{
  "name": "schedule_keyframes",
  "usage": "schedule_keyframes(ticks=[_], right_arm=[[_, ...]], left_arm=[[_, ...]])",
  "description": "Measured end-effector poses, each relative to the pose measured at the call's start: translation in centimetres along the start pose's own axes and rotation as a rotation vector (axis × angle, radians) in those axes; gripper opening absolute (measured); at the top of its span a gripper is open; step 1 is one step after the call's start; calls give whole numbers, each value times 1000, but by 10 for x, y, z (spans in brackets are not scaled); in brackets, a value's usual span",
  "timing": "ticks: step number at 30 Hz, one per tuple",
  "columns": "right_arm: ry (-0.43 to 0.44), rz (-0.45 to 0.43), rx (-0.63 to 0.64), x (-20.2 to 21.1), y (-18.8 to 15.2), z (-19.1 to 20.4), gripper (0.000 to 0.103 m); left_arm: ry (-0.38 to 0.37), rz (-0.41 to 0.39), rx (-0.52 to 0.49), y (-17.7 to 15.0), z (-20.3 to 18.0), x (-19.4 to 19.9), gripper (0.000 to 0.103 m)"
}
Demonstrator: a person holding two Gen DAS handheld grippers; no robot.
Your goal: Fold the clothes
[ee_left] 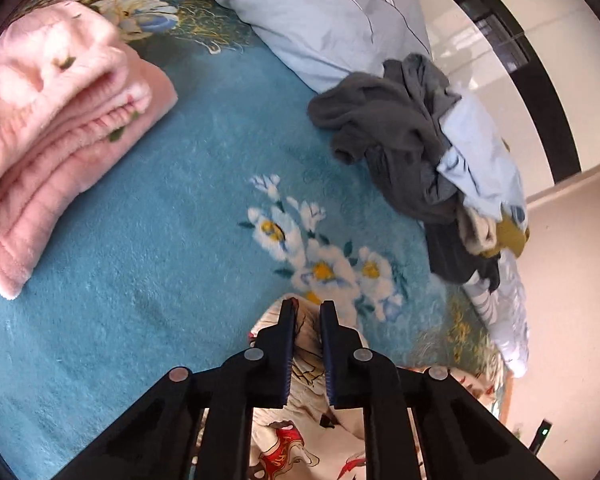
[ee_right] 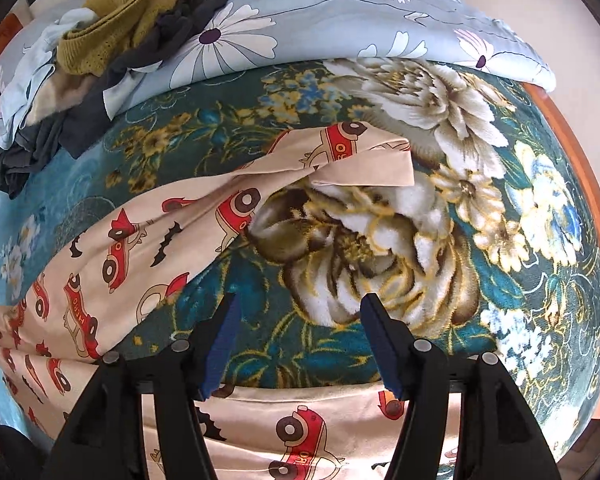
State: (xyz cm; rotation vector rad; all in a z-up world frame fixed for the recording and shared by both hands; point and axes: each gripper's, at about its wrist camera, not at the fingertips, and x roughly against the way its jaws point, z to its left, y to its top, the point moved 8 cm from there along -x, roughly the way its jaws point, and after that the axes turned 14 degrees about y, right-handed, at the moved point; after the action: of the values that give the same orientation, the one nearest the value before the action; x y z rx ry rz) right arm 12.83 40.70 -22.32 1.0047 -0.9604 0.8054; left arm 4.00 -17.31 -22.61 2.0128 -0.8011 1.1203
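A cream garment printed with red cars (ee_right: pixel 140 240) lies across the blue floral blanket (ee_right: pixel 260 340), one leg stretching to the far right, another part under my right gripper. My left gripper (ee_left: pixel 308 312) is shut on a fold of this garment (ee_left: pixel 300 432), which bunches between and under its fingers. My right gripper (ee_right: pixel 298 312) is open and empty above the blanket, just beyond the garment's near part (ee_right: pixel 300 432).
A folded pink blanket (ee_left: pixel 60 128) lies at the left. A heap of dark grey, light blue and mustard clothes (ee_left: pixel 412 144) sits at the right on a pale floral duvet (ee_right: pixel 340 20). The bed's wooden edge (ee_right: pixel 580 184) runs at the right.
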Motion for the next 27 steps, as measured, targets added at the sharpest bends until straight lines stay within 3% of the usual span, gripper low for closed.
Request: schedule_keyframes(ticks=[4, 8, 10, 14, 16, 19, 24, 27], right_arm=[[26, 0, -39, -6, -2, 1, 63], [47, 9, -68, -14, -8, 3, 63], [59, 12, -83, -18, -11, 4, 63], [149, -12, -168, -25, -10, 6, 63], [177, -27, -219, -29, -6, 5, 63], [193, -73, -290, -31, 6, -8, 63], [141, -134, -446, -30, 21, -58, 63], [116, -114, -494, -37, 29, -78, 63]], left_arm=[[115, 59, 15, 1, 16, -29, 13], [92, 63, 62, 3, 18, -33, 13], [82, 9, 75, 14, 14, -20, 7], [38, -1, 66, 25, 8, -6, 7], [66, 15, 24, 19, 10, -5, 7], [89, 56, 42, -2, 24, -6, 7], [22, 74, 186, -43, 43, -5, 10], [-34, 65, 240, -56, 38, 0, 11]])
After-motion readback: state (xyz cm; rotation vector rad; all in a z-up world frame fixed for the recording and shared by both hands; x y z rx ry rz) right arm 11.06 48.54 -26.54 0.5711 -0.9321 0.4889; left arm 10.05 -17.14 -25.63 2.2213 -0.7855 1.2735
